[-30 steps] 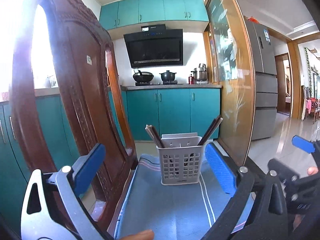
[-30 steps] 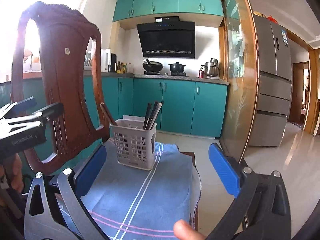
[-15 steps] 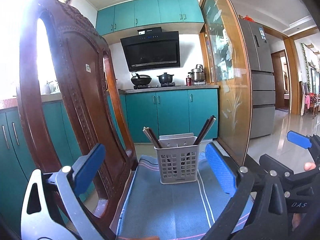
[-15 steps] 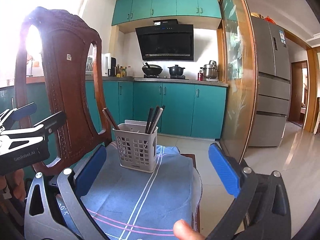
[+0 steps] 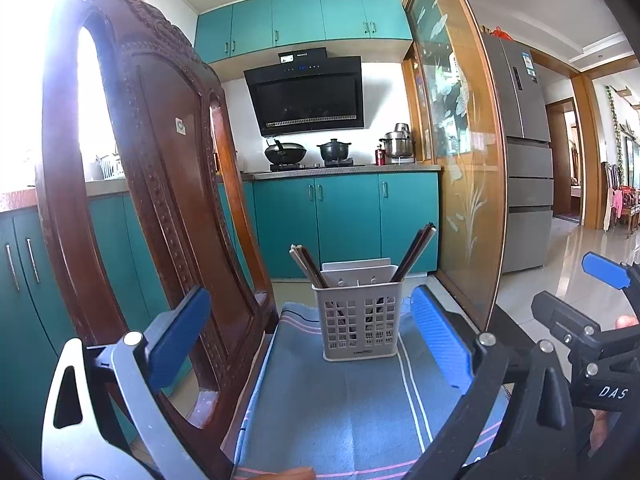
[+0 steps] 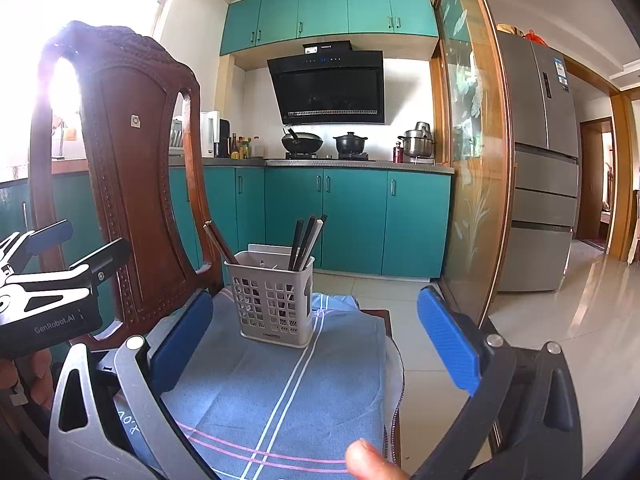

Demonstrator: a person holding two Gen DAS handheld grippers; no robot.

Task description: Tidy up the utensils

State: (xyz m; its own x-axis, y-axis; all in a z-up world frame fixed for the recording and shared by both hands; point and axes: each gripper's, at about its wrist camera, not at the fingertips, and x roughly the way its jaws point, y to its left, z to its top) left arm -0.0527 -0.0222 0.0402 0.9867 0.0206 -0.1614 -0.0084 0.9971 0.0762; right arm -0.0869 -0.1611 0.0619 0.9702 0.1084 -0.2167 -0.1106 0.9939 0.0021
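A light grey slotted utensil basket (image 5: 360, 322) (image 6: 272, 300) stands upright on a blue striped cloth (image 5: 344, 404) (image 6: 280, 392) that covers a chair seat. Dark chopsticks (image 5: 412, 254) (image 6: 306, 242) lean out of its right side, and more chopsticks (image 5: 306, 266) (image 6: 220, 242) lean out of its left side. My left gripper (image 5: 310, 334) is open, well short of the basket, with nothing between its blue pads. Equally open and empty, my right gripper (image 6: 316, 340) hangs back from the basket. Each gripper shows at the edge of the other's view.
The chair's carved wooden back (image 5: 152, 200) (image 6: 128, 184) rises close on the left. A glass sliding door (image 5: 460, 160) stands right of the seat, with tiled floor (image 6: 560, 320) beyond. Teal cabinets (image 6: 352, 220) and a stove with pots lie behind. A fingertip (image 6: 368, 460) shows at the bottom.
Both grippers have tilted up and drawn slightly back, so the basket sits lower and smaller in both views. Both stay open and empty.
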